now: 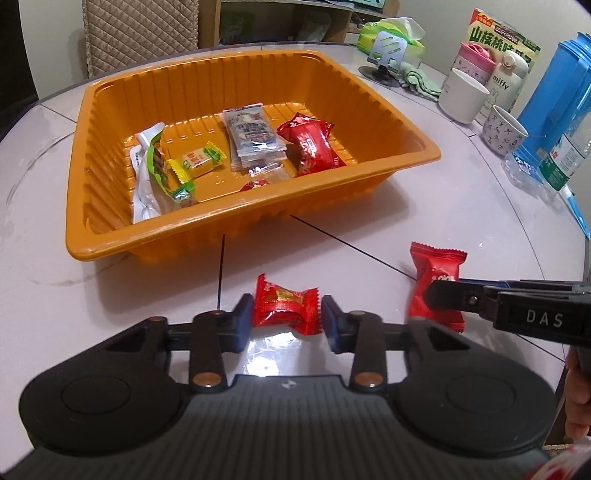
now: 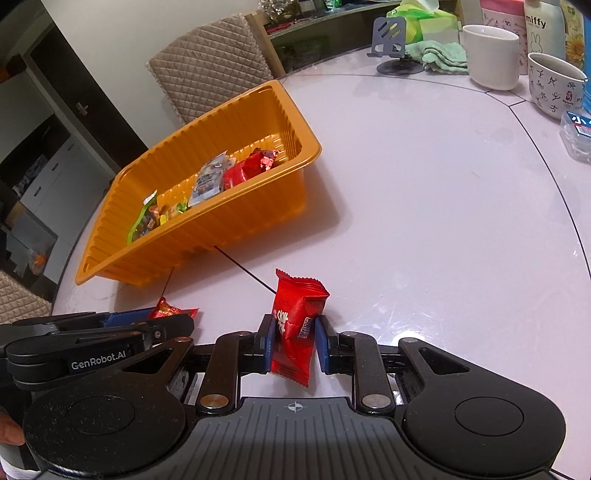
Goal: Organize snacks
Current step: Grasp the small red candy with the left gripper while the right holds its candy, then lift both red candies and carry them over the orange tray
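Note:
An orange tray [image 1: 110,236] [image 2: 258,206] on the white table holds several wrapped snacks: red [image 1: 310,147], silver [image 1: 251,136], yellow [image 1: 199,162] and green [image 1: 159,166]. My left gripper [image 1: 287,321] is shut on a small red candy packet [image 1: 286,308] in front of the tray; the packet also shows in the right wrist view [image 2: 170,312]. My right gripper [image 2: 293,341] is shut on a taller red snack packet [image 2: 295,325], which stands upright on the table and also shows in the left wrist view [image 1: 436,273]. The two grippers are side by side, near the tray's front wall.
At the back right stand a white cup [image 1: 463,98], a patterned cup [image 1: 504,129], a blue jug [image 1: 550,99], a plastic bottle [image 1: 554,166], a phone stand [image 1: 386,55], a green cloth [image 2: 441,55] and a snack box [image 1: 502,33]. A quilted chair [image 2: 210,70] stands behind the tray.

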Demonstrator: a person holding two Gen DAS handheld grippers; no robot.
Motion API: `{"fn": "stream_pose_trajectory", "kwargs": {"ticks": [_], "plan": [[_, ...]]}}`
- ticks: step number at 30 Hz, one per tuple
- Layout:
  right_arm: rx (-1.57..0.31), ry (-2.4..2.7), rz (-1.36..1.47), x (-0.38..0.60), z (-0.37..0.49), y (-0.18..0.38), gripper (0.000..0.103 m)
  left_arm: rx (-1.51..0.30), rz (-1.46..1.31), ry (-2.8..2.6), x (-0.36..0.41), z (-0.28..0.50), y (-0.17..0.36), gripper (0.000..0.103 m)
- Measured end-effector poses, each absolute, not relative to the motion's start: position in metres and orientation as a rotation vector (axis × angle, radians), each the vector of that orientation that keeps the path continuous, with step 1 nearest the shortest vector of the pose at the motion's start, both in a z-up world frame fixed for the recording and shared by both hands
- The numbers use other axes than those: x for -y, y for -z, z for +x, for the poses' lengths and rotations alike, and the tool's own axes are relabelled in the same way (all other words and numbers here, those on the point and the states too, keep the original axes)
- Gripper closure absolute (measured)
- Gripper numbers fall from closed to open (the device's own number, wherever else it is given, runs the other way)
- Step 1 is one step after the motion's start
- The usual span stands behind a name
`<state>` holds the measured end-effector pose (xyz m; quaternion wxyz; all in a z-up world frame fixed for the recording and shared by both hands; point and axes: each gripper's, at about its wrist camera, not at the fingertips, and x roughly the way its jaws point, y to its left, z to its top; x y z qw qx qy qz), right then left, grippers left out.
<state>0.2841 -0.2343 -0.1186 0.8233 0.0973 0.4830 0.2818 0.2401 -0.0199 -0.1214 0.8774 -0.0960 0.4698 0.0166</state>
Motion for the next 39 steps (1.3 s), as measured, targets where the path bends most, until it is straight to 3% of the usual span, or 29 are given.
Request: {"fn": "stream_pose_trajectory", "kwargs": {"ticks": [1, 39], "plan": [[-1.027, -0.600, 0.206, 0.234, 0.284, 0.119, 0.079, -0.982, -0.200, -0.035, 0.020, 0.240, 0.122, 0.083], [-0.996, -0.644, 0.174, 0.233, 0.270, 0.105, 0.082, -0.973, -0.207, -0.032, 0.024, 0.216, 0.110, 0.083]]}}
